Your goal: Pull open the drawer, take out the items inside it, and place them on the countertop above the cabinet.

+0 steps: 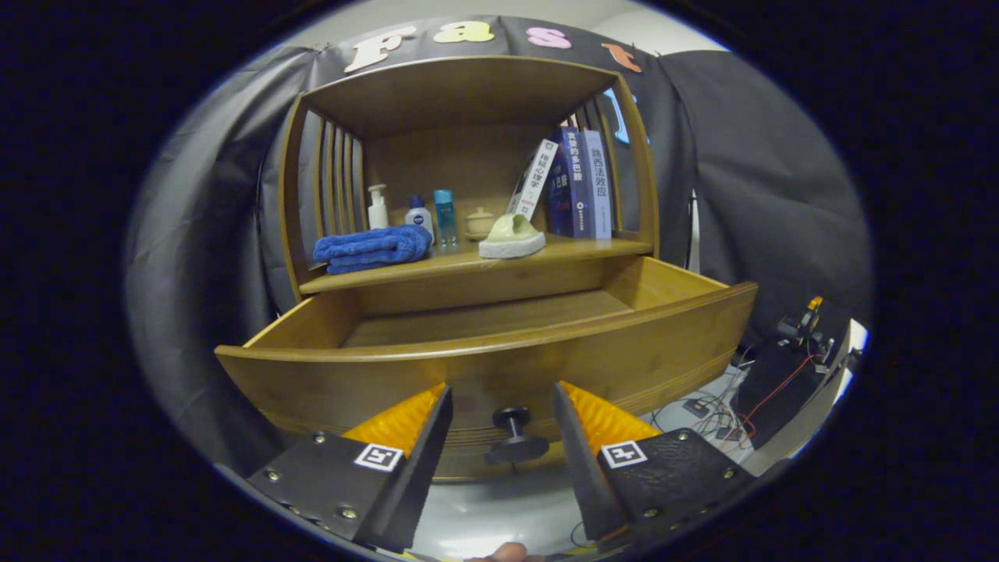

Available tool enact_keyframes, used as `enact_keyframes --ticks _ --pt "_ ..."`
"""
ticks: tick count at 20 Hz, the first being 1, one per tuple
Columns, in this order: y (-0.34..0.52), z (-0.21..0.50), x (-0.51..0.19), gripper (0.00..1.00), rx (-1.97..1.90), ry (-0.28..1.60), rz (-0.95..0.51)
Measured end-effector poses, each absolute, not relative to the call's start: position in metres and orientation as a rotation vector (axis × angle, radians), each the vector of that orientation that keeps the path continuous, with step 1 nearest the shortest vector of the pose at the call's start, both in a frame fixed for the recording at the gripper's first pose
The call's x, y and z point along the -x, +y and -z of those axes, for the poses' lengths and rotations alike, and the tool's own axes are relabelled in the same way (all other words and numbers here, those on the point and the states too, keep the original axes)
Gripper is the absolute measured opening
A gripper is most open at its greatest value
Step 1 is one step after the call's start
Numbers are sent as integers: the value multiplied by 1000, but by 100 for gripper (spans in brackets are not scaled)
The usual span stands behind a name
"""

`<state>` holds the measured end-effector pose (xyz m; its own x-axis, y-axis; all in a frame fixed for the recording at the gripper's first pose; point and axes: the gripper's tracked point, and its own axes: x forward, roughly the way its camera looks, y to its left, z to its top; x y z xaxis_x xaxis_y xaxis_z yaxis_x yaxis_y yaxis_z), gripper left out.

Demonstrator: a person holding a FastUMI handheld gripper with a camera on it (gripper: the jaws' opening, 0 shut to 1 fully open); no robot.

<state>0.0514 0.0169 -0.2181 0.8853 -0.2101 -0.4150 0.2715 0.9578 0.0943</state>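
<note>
A wooden cabinet (468, 156) stands against black cloth, its worktop (577, 251) carrying, left to right, one folded blue towel (373, 248), three small bottles (412, 212), a small lidded pot (479, 222), a pale green holder (511, 236) and three upright books (574, 187). Below, the wooden drawer (484, 351) stands pulled out. The hand-held gripper (501, 417) is spread apart, flanking the black drawer knob (515, 433) without touching.

Black cloth wall (749, 156) behind wooden cabinet (468, 101); cables (726, 414) on pale floor beside it.
</note>
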Motion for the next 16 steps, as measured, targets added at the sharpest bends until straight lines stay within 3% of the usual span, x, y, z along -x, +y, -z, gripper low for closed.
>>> enact_keyframes --ticks 6,16 --pt "17 221 -55 82 -184 400 210" --pt "18 224 -60 82 -211 403 147"
